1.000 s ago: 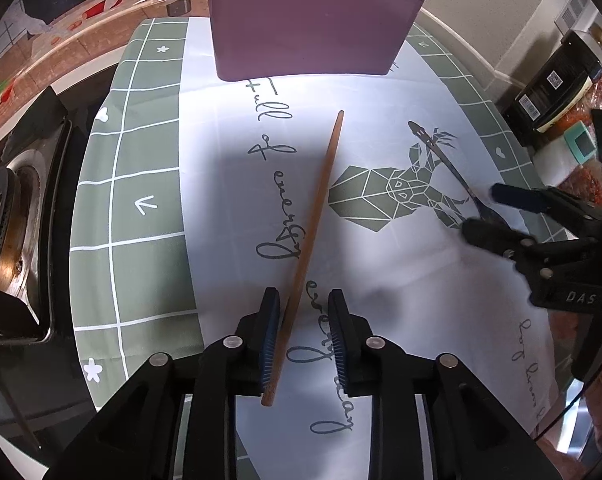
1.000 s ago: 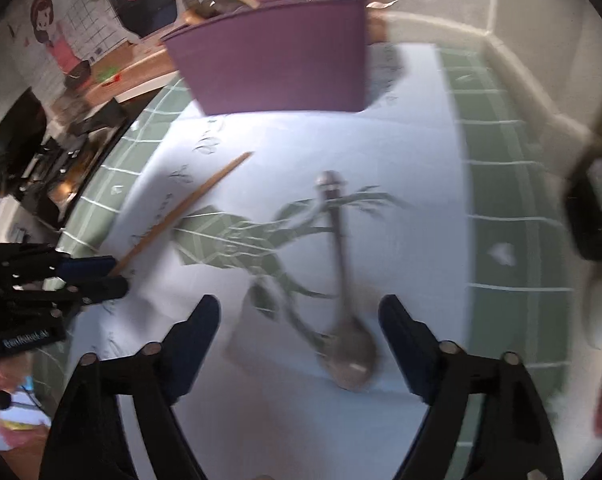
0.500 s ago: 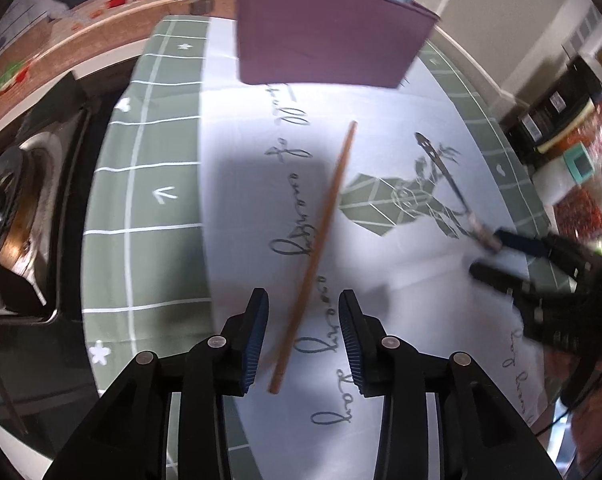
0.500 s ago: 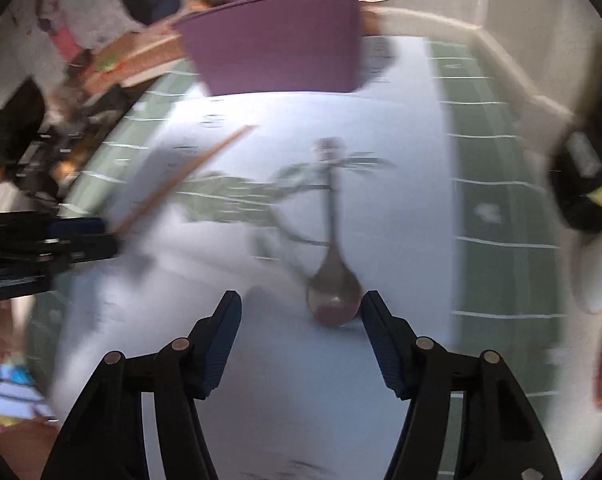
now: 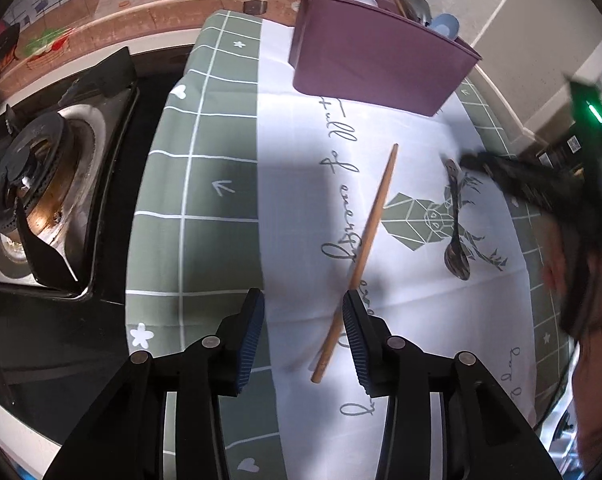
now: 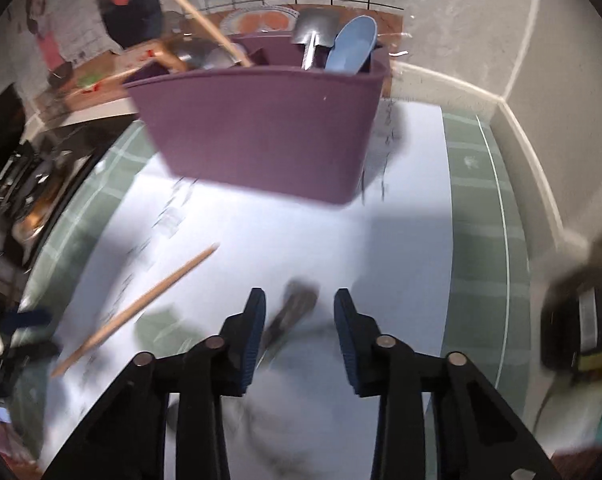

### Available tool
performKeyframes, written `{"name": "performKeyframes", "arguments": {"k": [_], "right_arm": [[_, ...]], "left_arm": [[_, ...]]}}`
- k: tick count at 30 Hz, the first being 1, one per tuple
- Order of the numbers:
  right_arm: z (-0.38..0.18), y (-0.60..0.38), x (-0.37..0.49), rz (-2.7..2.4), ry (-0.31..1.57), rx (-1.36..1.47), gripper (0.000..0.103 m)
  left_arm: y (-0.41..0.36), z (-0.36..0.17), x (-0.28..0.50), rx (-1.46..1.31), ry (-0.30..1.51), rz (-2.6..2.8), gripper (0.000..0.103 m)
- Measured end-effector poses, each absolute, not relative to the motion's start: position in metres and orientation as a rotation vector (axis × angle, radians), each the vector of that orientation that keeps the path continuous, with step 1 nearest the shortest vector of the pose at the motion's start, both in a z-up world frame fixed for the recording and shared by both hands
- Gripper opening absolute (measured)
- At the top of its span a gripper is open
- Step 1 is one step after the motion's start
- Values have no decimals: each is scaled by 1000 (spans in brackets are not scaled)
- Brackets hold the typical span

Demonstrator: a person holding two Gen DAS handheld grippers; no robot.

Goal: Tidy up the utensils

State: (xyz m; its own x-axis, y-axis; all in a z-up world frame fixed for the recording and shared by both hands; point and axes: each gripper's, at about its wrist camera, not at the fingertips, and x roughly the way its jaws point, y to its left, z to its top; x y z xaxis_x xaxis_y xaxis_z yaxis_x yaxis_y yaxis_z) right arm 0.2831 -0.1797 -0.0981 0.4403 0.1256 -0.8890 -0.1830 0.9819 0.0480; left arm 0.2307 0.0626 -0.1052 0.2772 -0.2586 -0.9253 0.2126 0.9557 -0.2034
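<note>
A wooden chopstick [image 5: 363, 252] lies on the white cloth, its near end just left of my left gripper's right finger. My left gripper [image 5: 303, 312] is open and empty above it. A metal spoon [image 5: 456, 236] lies to the right on the deer print. My right gripper [image 6: 299, 312] is open over the spoon's handle end [image 6: 291, 312], which looks blurred; the chopstick [image 6: 141, 304] lies to its left. The purple utensil holder [image 5: 377, 60] stands at the back with several utensils in it, and it shows in the right wrist view [image 6: 261, 132] too.
A gas stove [image 5: 41, 184] sits left of the green and white tablecloth [image 5: 197, 200]. A wall and a raised ledge [image 6: 521, 128] bound the right side. A dark appliance [image 6: 577, 320] stands at the far right.
My left gripper has opened wider and drawn back left, off the chopstick. My right gripper has narrowed and moved from the spoon's bowl forward to its handle end, nearer the holder.
</note>
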Motion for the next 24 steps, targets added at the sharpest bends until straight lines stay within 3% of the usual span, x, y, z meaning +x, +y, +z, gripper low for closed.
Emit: {"name": "performKeyframes", "arguments": {"k": [2,6,16,24], "right_arm": [[-105,-176,300,199,1124,-87,19],[-117,-171,302,180,1158,-188,17],[-118,-201,210,202,1209,-146,17],[-114,-153,191,353,1187,-168,23]], "left_arm": [[59,-104,228,-32,1246,-325,42],[56,-100,224,5,1223,-333,43],[65,-102,227,-24,1217,-334,47],[58,-104,224,-26,1224,-352,48]]}}
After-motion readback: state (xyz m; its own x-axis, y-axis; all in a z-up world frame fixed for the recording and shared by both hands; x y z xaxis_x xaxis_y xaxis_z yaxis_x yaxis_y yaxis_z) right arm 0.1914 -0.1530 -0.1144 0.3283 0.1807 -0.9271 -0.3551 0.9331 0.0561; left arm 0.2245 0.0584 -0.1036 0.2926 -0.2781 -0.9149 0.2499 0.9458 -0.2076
